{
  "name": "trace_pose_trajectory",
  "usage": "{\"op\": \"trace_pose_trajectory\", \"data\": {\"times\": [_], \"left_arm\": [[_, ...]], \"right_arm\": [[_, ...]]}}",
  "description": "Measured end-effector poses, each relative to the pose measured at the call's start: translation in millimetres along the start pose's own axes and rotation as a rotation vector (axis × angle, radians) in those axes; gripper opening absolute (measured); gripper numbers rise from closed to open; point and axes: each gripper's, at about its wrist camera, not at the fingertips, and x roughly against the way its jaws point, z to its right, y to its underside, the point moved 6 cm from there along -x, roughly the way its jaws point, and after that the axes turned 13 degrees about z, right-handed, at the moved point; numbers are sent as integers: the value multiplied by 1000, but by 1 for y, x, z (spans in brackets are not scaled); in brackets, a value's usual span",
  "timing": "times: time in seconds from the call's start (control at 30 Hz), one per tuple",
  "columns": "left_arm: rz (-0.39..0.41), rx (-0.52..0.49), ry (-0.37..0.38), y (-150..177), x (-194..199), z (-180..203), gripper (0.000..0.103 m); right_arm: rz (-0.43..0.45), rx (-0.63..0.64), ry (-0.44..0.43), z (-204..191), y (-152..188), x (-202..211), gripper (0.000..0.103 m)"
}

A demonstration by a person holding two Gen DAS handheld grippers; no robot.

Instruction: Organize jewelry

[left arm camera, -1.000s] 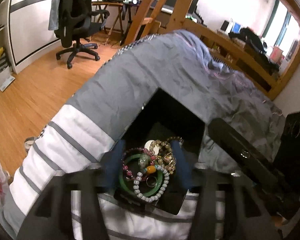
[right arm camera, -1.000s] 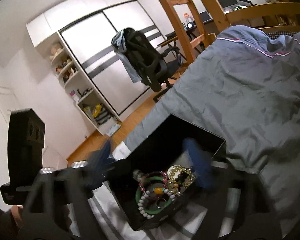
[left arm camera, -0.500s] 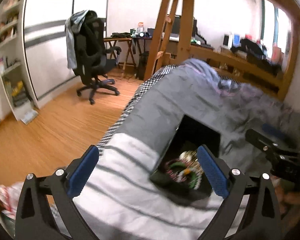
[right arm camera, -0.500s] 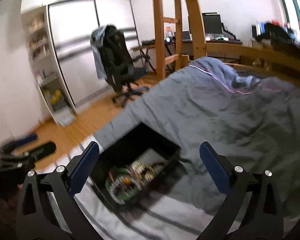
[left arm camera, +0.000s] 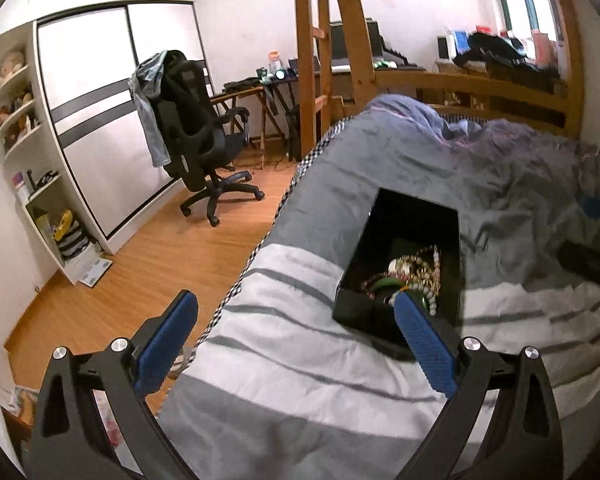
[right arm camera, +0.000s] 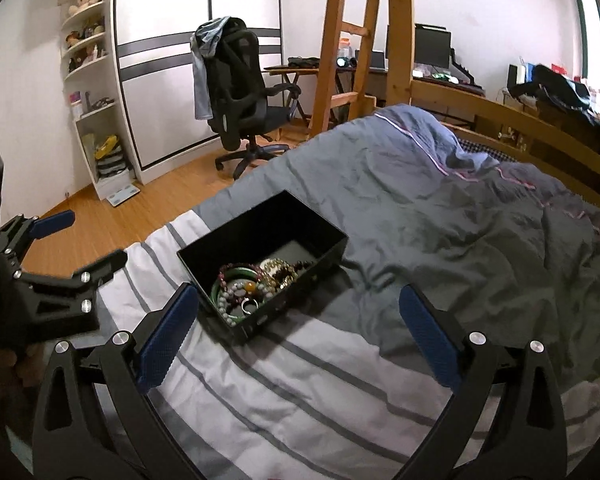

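An open black box [right arm camera: 300, 216] sits on the bed and also shows in the left wrist view [left arm camera: 384, 216]. A heap of jewelry [right arm camera: 256, 282] lies in its near end: bead bracelets, a green bangle, a ring. The heap shows in the left wrist view [left arm camera: 414, 270] too. My left gripper [left arm camera: 296, 314] is open and empty, held back from the box, its right pad over the box's near corner. It also shows in the right wrist view [right arm camera: 76, 240]. My right gripper [right arm camera: 298, 306] is open and empty, above the bed just in front of the box.
The box rests on a grey and white striped duvet [right arm camera: 440, 216]. A wooden bed rail [right arm camera: 520, 128] runs along the far side and a wooden ladder [right arm camera: 340, 40] stands at the bed's end. A black office chair [right arm camera: 240, 92] stands on the wooden floor by the wardrobe.
Both grippers have pulled back and up from the box, which now looks smaller and farther. Both sets of fingers stand wide apart. The jewelry lies in the box as before.
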Motion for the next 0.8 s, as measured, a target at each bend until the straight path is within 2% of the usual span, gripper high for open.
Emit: {"op": "trace_pose_trajectory", "data": {"times": [0.3,0.5,0.8], "left_arm": [[-32,30,32,4,-17,13,97],[-49,-12,33,8,-21,23,97],[-49,-30,34,9,-22,28,97]], "right_arm": [[-12,-30,-10,7,14,-8,99],[16,-54,-8,10,13,-8,99],[7,-49,-22,7,17,-10,99]]}}
